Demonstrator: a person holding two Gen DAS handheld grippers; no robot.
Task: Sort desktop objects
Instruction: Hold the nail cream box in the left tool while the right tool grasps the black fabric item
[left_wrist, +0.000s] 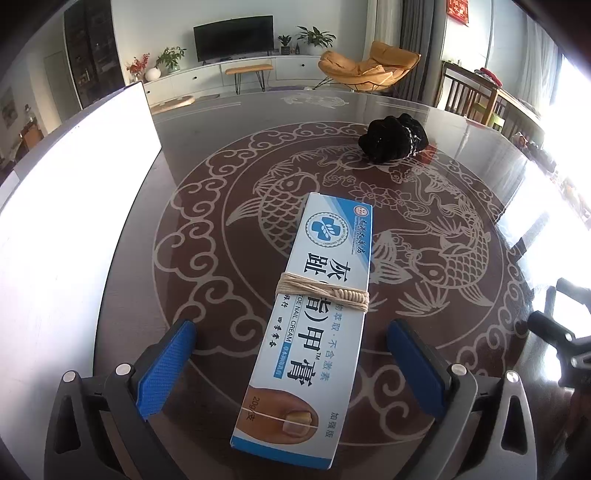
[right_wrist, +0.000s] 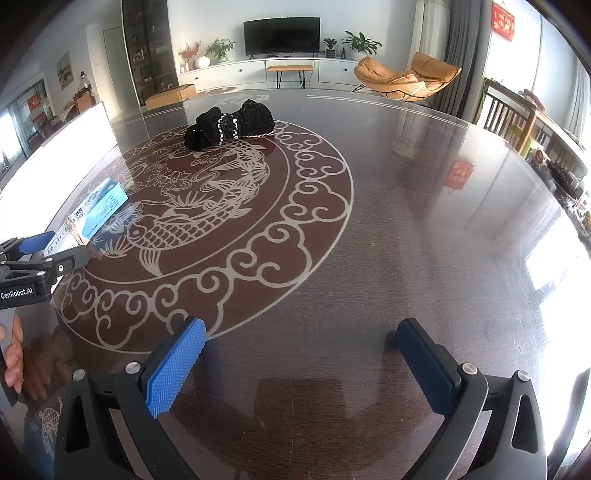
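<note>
Left gripper (left_wrist: 291, 354): black frame, blue ribbed pads (left_wrist: 166, 369), jaws spread wide; a carton lies between them with a clear gap on both sides, neither pad touching it.

Item 1, white board (left_wrist: 74, 206): bright, overexposed slab along the left side of the table, detail washed out.

Item 2, nail cream box (left_wrist: 310, 321): long, narrow carton, white and pale blue, lying flat on the table (left_wrist: 229, 206) over the left part of the fish medallion. Top face carries a round blue cross emblem at the far end, large dark Chinese characters down the middle, the words "TOE NAIL CREAM" in small print, and a photo of a toe with a yellowed nail at the near end. Tan string (left_wrist: 323, 295) is wound several times around its middle. In the right wrist view its side panel is light blue with fine print.

Item 3, black fabric bundle (left_wrist: 393, 138): dark, fuzzy cloth with a line of pale trim, resting at the far rim of the medallion, well apart from the box.

Right gripper (right_wrist: 301, 363): same build, jaws wide apart, nothing between them, over bare dark tabletop to the right of the medallion.
</note>
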